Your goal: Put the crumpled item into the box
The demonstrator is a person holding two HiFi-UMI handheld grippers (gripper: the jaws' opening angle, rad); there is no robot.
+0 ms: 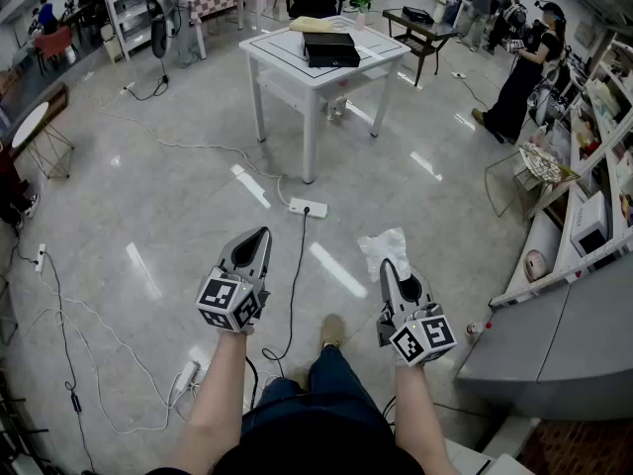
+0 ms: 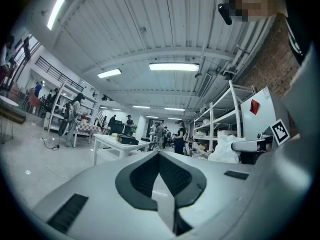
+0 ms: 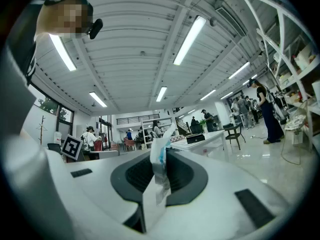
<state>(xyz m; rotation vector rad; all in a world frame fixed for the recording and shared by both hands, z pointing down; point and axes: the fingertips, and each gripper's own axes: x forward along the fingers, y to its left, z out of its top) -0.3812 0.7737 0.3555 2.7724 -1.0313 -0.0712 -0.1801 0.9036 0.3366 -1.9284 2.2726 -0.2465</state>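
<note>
Fingers point(image 3: 186, 178) of the right gripper point(image 1: 389, 267) pinch the crumpled item point(image 1: 382, 244), a white wad sticking out past their tips. Beside them, the left gripper point(image 1: 260, 236) has its jaws pressed together on nothing. Well ahead of both, the black box point(image 1: 330, 49) lies on a white table point(image 1: 282, 57). Keep the pinch firm while carrying, I judge, and spread the jaws only once the tips are over the box.
</note>
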